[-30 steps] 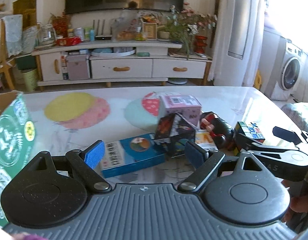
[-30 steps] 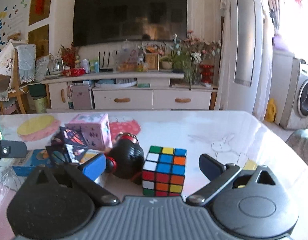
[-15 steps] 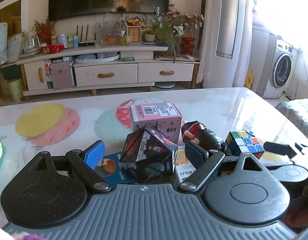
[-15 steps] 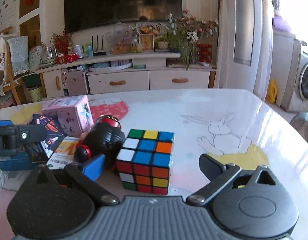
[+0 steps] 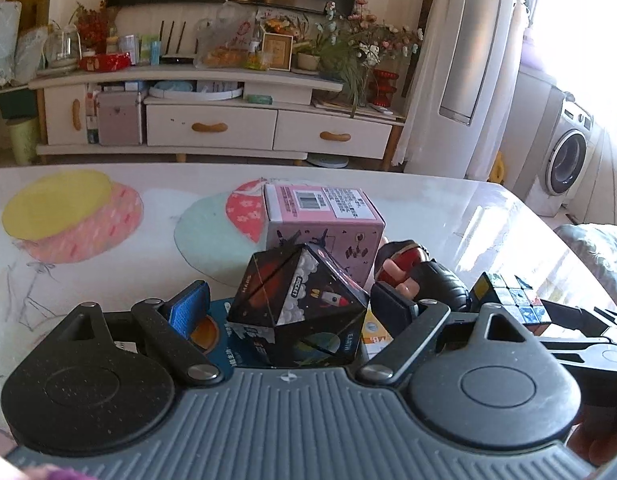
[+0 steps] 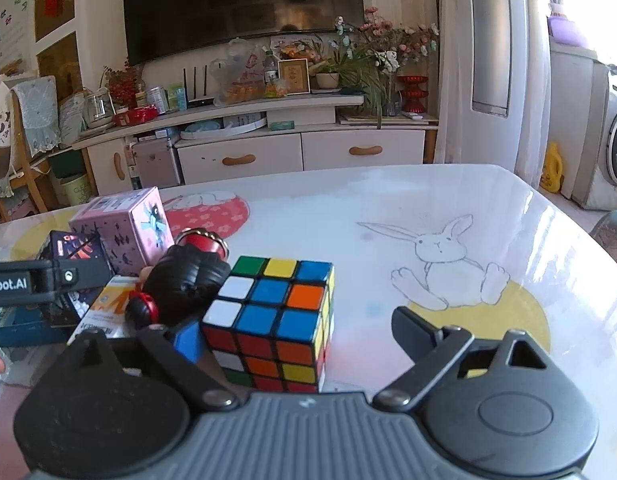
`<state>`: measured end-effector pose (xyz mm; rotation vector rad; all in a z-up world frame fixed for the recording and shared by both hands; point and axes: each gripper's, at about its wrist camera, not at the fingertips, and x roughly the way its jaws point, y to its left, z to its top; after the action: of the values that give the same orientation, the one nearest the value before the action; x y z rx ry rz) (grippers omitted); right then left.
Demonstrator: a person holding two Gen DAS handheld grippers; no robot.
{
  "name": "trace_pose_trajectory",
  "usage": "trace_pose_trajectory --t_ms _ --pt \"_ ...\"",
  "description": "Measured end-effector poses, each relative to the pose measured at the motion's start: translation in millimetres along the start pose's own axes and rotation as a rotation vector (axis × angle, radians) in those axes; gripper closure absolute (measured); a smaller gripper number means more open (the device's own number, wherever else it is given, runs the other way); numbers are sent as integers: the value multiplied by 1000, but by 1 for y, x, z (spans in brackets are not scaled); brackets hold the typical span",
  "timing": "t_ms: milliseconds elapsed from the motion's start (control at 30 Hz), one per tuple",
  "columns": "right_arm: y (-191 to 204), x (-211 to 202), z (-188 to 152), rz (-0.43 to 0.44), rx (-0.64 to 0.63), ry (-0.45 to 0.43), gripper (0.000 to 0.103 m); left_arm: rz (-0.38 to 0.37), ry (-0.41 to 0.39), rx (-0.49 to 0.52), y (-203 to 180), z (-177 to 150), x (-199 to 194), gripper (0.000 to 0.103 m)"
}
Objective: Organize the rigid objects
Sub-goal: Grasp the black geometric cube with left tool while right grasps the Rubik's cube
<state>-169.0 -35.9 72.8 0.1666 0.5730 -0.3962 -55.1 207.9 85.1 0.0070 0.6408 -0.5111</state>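
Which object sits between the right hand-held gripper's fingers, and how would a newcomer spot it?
On the white table printed with a rabbit drawing, look at the clutter left of the rabbit. The puzzle cube stands at that cluster's right edge, beside a black and red toy. Only it has a grid of coloured squares.

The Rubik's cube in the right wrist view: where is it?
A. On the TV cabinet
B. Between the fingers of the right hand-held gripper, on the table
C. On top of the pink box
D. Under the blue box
B: the Rubik's cube stands on the table between the fingers of the right hand-held gripper, whose jaws are closing.
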Motion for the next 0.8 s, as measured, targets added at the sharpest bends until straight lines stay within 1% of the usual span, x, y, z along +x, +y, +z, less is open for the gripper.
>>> trace_pose_trajectory --t_ms 100,167,200,267,300,333,533,800 --pt "1 2 1 4 -17 -12 12 -5 -10 9 -2 0 2 0" --pt "1 3 1 13 -19 -19 17 -14 -13 19 -3 1 1 10" --pt "1 3 1 20 -19 -20 22 -10 -14 22 -3 -1 -3 11" --pt "3 4 1 28 -21 -27 27 -3 -18 28 -5 -3 -7 12" --pt "3 4 1 32 -22 -30 32 -1 -21 30 -5 -4 -8 12" --pt "3 3 2 39 -21 -32 34 0 -23 29 -5 -6 -9 12" --pt "5 2 2 40 -28 -32 34 19 -30 24 -11 -10 -17 13" --pt "12 -4 -1 57 -52 -30 35 28 -14 0 -14 -17 -33 14"
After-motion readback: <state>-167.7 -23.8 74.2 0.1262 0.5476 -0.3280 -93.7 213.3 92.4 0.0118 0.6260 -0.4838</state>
